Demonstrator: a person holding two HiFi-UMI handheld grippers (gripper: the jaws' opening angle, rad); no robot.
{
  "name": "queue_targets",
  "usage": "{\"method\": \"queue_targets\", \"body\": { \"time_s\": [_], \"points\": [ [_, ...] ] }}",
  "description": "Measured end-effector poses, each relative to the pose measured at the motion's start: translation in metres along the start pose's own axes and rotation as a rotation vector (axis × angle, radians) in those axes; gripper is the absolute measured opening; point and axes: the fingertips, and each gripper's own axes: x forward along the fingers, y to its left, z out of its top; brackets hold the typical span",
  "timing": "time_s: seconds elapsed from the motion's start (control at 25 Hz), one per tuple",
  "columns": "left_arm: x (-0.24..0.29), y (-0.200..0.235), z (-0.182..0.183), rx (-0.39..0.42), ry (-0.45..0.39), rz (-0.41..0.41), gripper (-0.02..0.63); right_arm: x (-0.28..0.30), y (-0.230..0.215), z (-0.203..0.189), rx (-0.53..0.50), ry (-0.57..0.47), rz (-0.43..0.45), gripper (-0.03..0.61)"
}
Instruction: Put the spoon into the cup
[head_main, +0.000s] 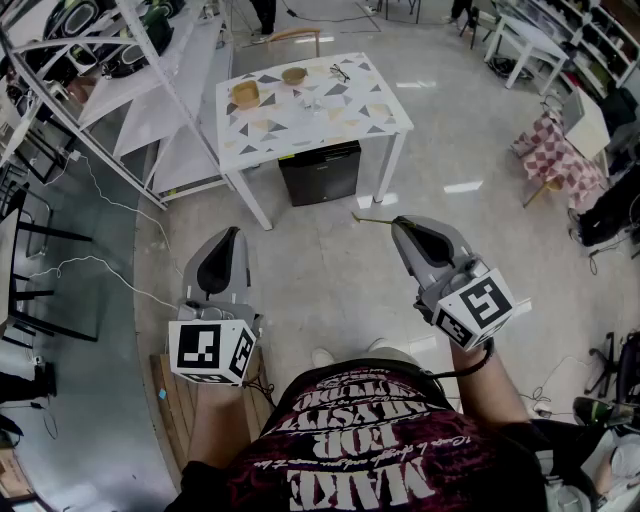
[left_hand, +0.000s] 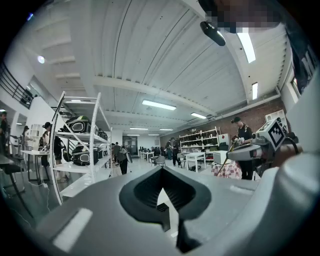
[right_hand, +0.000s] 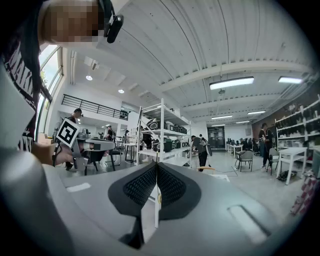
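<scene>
I stand on the floor a few steps short of the white patterned table (head_main: 380, 125). My right gripper (head_main: 397, 222) (right_hand: 156, 167) is shut on a thin golden spoon (head_main: 372, 219), which sticks out leftward from the jaw tips. The left gripper view shows that spoon (left_hand: 222, 163) hanging from the right gripper (left_hand: 234, 155). In the right gripper view only a golden sliver (right_hand: 159, 199) shows between the shut jaws. My left gripper (head_main: 235, 232) (left_hand: 162, 172) is shut and holds nothing. A small clear item (head_main: 310, 103) on the table may be the cup; it is too small to tell.
Two wooden bowls (head_main: 245, 93) (head_main: 294, 75) and a pair of glasses (head_main: 340, 72) lie on the table. A black box (head_main: 320, 172) stands under it. White shelving (head_main: 110, 90) runs along the left, and cables (head_main: 95, 265) cross the floor. Other people and furniture stand further off.
</scene>
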Motion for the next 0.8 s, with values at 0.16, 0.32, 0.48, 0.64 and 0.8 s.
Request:
{"method": "queue_targets", "body": {
  "time_s": [0.16,0.32,0.48,0.64,0.8],
  "points": [
    [-0.011,0.001,-0.006,-0.014,0.010,-0.016,0.000,0.002,0.014,-0.002,0.000,0.009,0.002,0.034],
    [-0.019,0.008,-0.012,-0.022,0.009,-0.016,0.000,0.003,0.024,-0.002,0.018,0.009,0.009,0.035],
    [-0.030,0.017,-0.017,-0.010,0.004,-0.003,0.000,0.002,0.031,-0.001,0.012,0.015,-0.001,0.035],
    [-0.043,0.029,-0.027,-0.021,0.021,0.011,0.000,-0.001,0.042,0.003,0.052,0.014,0.009,0.035],
    [-0.049,0.031,-0.040,-0.033,0.038,0.007,0.000,-0.008,0.049,0.009,0.046,0.011,0.010,0.035]
  ]
}}
